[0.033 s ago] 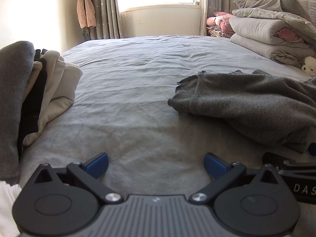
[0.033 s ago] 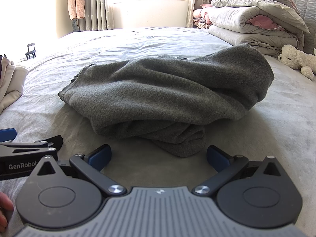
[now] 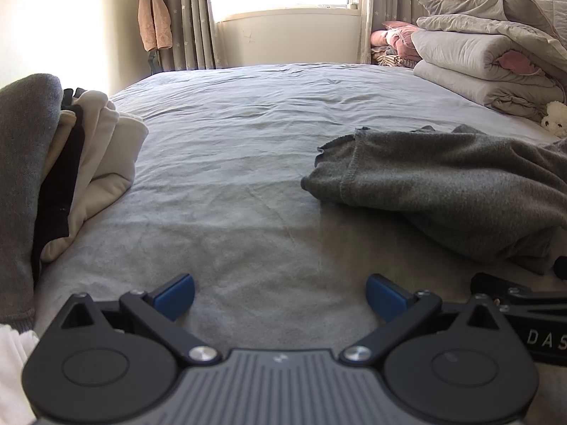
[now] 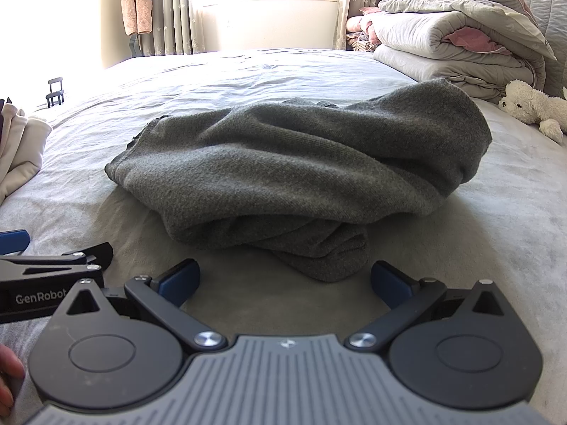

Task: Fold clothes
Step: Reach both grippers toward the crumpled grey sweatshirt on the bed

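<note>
1. The left gripper sits low and level over the bed, fingers spread wide, empty.
2. The right gripper does likewise, fingers apart.
3. The grey sweater lies bunched at its 12 o'clock.

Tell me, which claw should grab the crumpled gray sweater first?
Probably the right claw. It is open and the gray sweater lies straight ahead of it, just past its fingertips. The left claw, also open, faces bare bed, with the sweater off to its right side.
</note>
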Demonstrator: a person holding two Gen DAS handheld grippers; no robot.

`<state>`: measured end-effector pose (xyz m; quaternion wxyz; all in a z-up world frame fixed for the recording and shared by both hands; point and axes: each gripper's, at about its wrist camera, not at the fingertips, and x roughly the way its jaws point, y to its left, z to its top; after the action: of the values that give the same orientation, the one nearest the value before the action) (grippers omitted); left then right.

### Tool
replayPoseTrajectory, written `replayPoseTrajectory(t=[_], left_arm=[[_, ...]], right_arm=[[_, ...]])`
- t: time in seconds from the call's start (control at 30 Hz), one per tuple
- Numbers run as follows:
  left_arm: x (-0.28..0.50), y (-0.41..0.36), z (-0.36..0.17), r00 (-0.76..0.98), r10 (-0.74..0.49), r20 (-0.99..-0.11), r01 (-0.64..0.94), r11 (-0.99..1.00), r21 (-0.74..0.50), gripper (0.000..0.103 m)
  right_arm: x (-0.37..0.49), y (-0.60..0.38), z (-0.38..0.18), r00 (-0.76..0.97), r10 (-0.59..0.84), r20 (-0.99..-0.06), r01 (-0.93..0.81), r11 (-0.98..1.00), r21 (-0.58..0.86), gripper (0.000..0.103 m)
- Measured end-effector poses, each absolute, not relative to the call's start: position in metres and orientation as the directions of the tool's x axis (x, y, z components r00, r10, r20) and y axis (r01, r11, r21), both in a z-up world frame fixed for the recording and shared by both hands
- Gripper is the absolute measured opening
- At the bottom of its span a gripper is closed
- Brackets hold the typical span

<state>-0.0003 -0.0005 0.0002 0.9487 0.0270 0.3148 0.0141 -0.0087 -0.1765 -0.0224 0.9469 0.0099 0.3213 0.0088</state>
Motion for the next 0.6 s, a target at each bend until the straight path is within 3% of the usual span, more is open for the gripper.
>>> replayPoseTrajectory(t=[0.6], left_arm=[[-0.002,-0.0057,0.0043,0.792,0.082,-0.605,-0.06,0.997,0.057,0.103]], right_arm=[[-0.0092,-0.1798,-0.0229,0.802,0.035,-0.597,-0.01,0.999,0.046,0.103]])
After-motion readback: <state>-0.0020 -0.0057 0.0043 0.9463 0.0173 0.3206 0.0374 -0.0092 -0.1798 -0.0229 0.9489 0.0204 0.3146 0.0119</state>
